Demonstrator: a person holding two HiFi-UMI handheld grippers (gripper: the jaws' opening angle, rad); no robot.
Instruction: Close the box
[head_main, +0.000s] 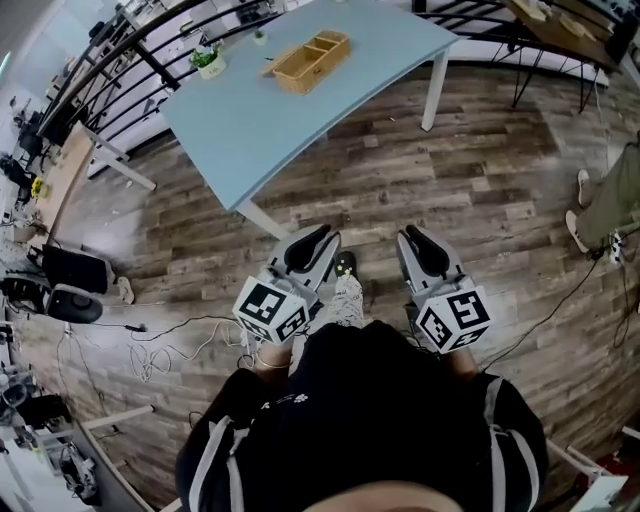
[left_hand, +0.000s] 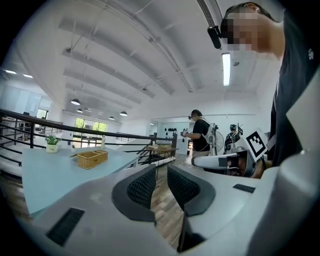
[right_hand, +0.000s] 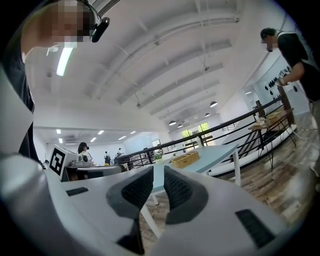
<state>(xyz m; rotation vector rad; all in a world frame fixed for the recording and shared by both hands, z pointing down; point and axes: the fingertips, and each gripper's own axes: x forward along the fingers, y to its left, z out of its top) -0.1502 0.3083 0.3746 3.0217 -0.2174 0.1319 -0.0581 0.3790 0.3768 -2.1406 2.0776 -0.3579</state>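
Observation:
An open-topped wicker box (head_main: 311, 60) with inner compartments stands at the far side of the light blue table (head_main: 300, 125). It also shows as a small wicker box (left_hand: 92, 158) in the left gripper view and as a wicker box (right_hand: 185, 160) in the right gripper view. Both grippers are held low over the wooden floor, close to my body and well short of the table. My left gripper (head_main: 318, 238) (left_hand: 161, 172) has its jaws a narrow gap apart with nothing between them. My right gripper (head_main: 418, 240) (right_hand: 158, 175) likewise shows a narrow empty gap.
A small potted plant (head_main: 208, 62) sits on the table left of the box. White table legs (head_main: 432, 90) reach the floor ahead. Black railings (head_main: 120, 70) run behind. Cables (head_main: 170, 350) lie on the left floor. A person's legs (head_main: 610, 200) stand at right.

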